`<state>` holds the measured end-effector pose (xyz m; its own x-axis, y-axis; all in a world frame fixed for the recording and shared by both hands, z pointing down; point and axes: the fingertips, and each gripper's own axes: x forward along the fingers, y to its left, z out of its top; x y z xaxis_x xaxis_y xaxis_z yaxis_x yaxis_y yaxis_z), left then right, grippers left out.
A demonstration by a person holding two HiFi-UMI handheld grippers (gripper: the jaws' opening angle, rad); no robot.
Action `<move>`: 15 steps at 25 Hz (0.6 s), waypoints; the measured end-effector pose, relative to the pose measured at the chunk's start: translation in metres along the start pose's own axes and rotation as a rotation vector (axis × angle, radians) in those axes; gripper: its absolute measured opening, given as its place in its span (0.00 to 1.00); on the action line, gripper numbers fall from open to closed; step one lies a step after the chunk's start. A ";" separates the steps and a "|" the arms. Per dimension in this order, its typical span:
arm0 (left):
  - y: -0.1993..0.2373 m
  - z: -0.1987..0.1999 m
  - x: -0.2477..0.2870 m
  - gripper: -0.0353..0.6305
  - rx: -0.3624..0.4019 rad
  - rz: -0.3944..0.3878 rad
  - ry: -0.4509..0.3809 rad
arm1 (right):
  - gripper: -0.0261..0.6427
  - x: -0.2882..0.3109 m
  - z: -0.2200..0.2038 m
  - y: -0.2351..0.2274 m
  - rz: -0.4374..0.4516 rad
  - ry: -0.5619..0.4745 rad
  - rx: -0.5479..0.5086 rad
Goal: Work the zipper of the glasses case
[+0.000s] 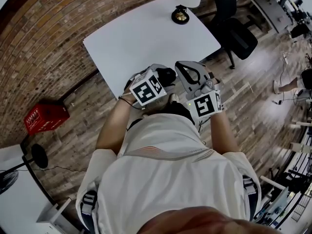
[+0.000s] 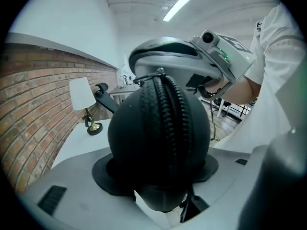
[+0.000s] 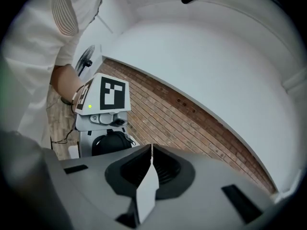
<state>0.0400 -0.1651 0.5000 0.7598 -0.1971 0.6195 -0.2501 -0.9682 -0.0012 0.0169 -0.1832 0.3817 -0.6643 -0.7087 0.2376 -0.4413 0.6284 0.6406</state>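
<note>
1. Head view: the left gripper (image 1: 157, 78) is clamped round the black glasses case (image 1: 167, 75), which it holds over the near edge of the white table (image 1: 141, 33); the right gripper (image 1: 184, 68) sits just beside the case on its right; a table lamp (image 1: 181, 13) stands at the table's far corner; a red crate (image 1: 45, 117) rests on the wooden floor (image 1: 87, 106) by the brick wall (image 1: 44, 43); a black office chair (image 1: 241, 39) stands past the table's right side.
2. Left gripper view: the case fills the gap between the jaws, with both pads against its sides; its zipper (image 2: 168, 114) runs up the middle, meshed along the stretch in view, so nothing inside shows; the right gripper's body looms over the case's far end and blocks the room behind; whether it touches the case cannot be told.
3. Right gripper view: its jaws are pressed together with nothing between them; they point at the brick wall; the left gripper and the case sit lower left, apart from these jaws.
</note>
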 end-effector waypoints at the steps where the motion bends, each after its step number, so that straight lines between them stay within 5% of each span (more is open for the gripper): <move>1: 0.006 0.004 -0.003 0.46 -0.016 0.036 -0.031 | 0.13 -0.001 -0.003 -0.007 -0.020 0.002 0.028; 10: 0.102 0.003 -0.129 0.46 -0.358 0.544 -0.411 | 0.11 -0.015 -0.068 -0.060 -0.184 0.087 0.448; 15: 0.125 -0.022 -0.207 0.46 -0.419 0.791 -0.606 | 0.11 -0.032 -0.110 -0.086 -0.299 0.059 0.753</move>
<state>-0.1617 -0.2417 0.3890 0.4349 -0.8978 0.0694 -0.8979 -0.4265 0.1092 0.1429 -0.2494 0.3997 -0.4304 -0.8832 0.1862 -0.8966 0.4421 0.0245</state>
